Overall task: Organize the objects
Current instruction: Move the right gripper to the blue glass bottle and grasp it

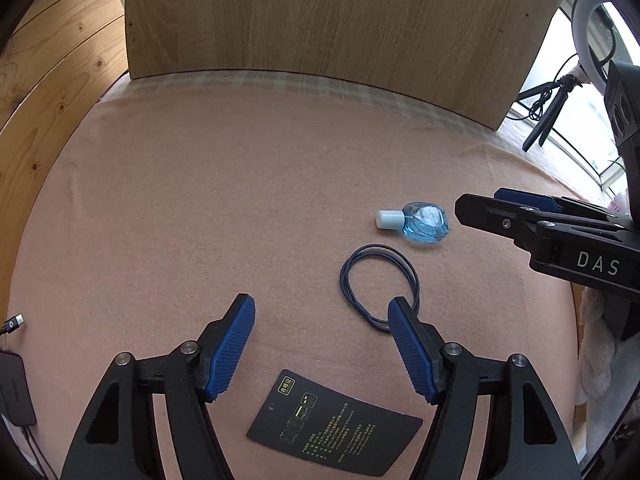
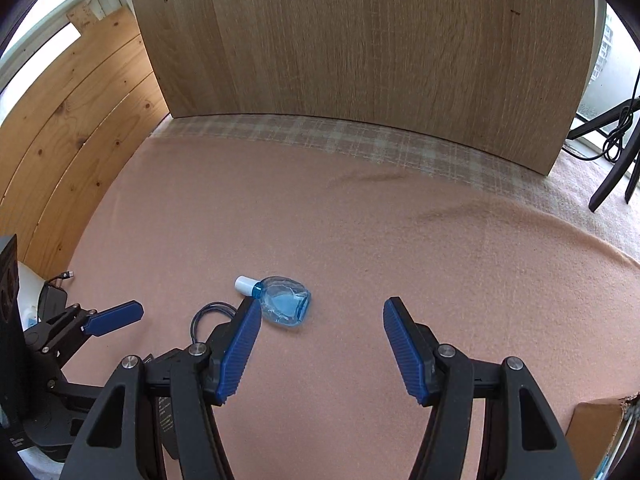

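Nearest the left claw (image 1: 320,316), a black printed card (image 1: 334,424) lies flat on the pink cloth (image 1: 200,208) covering the bench, below and between its spread blue pads, which pinch nothing. Just beyond, a dark elastic loop (image 1: 378,286) rests on the cloth, its near edge hidden behind the right-hand pad. Past the loop, close but apart from it, a small blue bottle (image 1: 424,222) with a white cap lies on its side. The right claw (image 2: 320,320) hangs spread and empty, the bottle just beside its left pad. A wooden panel (image 1: 320,16) stands farthest back.
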The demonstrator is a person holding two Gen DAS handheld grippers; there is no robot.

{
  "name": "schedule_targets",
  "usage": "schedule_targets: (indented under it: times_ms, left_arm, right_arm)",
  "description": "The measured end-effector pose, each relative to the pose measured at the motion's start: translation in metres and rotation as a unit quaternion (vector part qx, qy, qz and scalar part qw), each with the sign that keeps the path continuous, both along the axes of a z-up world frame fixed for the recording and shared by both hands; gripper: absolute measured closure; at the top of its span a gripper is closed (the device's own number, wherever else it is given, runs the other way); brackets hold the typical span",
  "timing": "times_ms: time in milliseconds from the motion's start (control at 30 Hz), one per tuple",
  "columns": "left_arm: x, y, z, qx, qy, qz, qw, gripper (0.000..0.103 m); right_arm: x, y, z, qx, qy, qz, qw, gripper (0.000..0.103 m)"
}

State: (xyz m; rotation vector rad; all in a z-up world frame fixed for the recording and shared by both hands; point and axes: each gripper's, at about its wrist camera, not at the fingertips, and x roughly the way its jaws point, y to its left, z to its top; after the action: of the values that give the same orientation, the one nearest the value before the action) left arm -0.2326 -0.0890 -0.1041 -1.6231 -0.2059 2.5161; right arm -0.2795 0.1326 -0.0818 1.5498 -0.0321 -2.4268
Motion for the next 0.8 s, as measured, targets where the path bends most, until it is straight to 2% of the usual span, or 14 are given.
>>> schedule_targets:
  times_ms: [133,233,600,667,800]
  left_arm:
    - [0.0,-0.006,-0.003,0.005,-0.005,0.004,1.0,0.037]
    - [0.002,-0.01,-0.003,0.009,-0.006,0.008,0.9999,0.043]
    - [0.001,-0.019,-0.004,0.016,-0.008,0.017,0.9997,0.047]
    - [0.0,-0.019,-0.005,0.017,-0.009,0.016,0.9997,0.047]
    - [-0.003,-0.017,-0.006,0.022,-0.01,0.013,0.9996,0.048]
  right_arm:
    - [-0.011,-0.013,-0.007,0.003,-0.003,0.01,1.0,0.043]
    - [-0.018,-0.024,-0.014,0.005,-0.008,0.025,1.0,0.043]
    - [-0.028,-0.051,-0.033,0.042,-0.027,0.068,0.996,0.044]
    - [-0.027,-0.05,-0.034,0.043,-0.027,0.067,0.996,0.049]
    - [-0.025,-0.047,-0.034,0.065,-0.024,0.065,0.995,0.068]
